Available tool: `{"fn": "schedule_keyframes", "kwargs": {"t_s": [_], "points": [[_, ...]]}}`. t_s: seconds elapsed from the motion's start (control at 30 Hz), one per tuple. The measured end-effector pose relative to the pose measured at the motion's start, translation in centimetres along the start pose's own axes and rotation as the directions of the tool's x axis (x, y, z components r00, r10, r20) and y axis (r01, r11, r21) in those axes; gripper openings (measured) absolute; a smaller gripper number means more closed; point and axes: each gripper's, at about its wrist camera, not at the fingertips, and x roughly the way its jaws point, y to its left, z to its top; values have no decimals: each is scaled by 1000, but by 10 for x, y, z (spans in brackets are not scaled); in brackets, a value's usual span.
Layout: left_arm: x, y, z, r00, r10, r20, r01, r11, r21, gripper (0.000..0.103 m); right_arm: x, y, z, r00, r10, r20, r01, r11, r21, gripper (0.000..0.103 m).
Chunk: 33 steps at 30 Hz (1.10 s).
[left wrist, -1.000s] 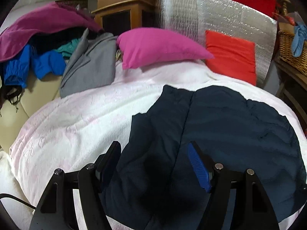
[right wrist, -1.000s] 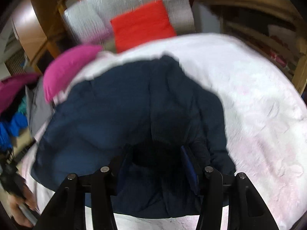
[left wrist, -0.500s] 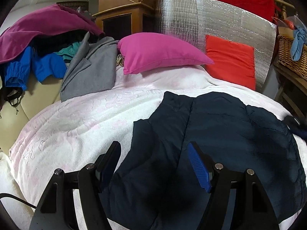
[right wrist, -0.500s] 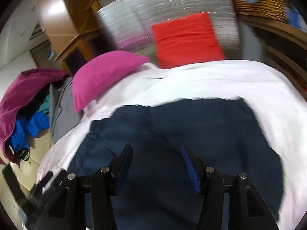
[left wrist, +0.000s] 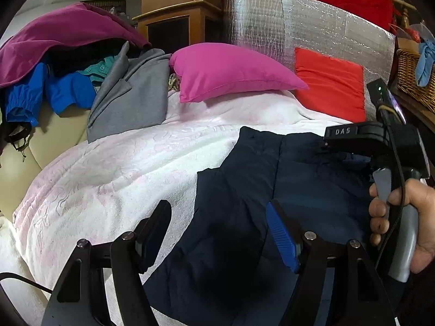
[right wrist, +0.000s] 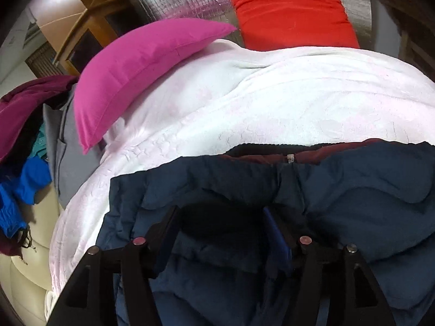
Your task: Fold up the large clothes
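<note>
A dark navy padded jacket (left wrist: 274,190) lies spread on a white blanket (left wrist: 130,168) on the bed. My left gripper (left wrist: 218,225) is open and hovers above the jacket's near left edge. In the right wrist view the jacket (right wrist: 339,190) fills the lower half, with a maroon lining and a zip pull at its far edge. My right gripper (right wrist: 221,221) is open, low over the jacket's folds. The right gripper's body, held by a hand (left wrist: 399,217), shows at the right of the left wrist view.
A pink pillow (left wrist: 231,70) and a red cushion (left wrist: 330,84) lean on a silver foil panel (left wrist: 299,27) at the bed's head. A pile of grey, blue and maroon clothes (left wrist: 81,76) lies to the left. A wicker basket (left wrist: 416,76) stands at the right.
The right gripper has swung down and closer to the jacket's far edge and now appears in the left wrist view. The left gripper has dropped slightly. The jacket has not moved.
</note>
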Motion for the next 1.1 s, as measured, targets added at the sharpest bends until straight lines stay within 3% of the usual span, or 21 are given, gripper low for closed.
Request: {"fn": "schedule_keyframes", "kwargs": {"t_s": [0.23,0.33,0.67,0.83,0.93,1.1], "points": [[-1,0,1,1000,3,0,-3,1000,-7,73,-53,-19,-18,990,101,95,-105,994,42,67],[-1,0,0,1000,2,0,-2,1000,-9,73,-91,-39,-37,985,93,147,-100,994,43,67],[2,5,-3,999,37,-22,-37,999,-5,73,-201,-141,-141,960,-145,240,124,987,100,67],[17,25,-7,992,84,-95,-89,995,-53,73,-210,-186,-177,961,-186,203,149,972,183,69],[44,24,-18,971,102,-218,-103,995,7,78,-192,-206,-193,976,-162,142,131,970,207,69],[37,38,-14,975,50,-218,-59,998,-34,78,-214,-212,-193,972,-142,188,96,967,236,70]]}}
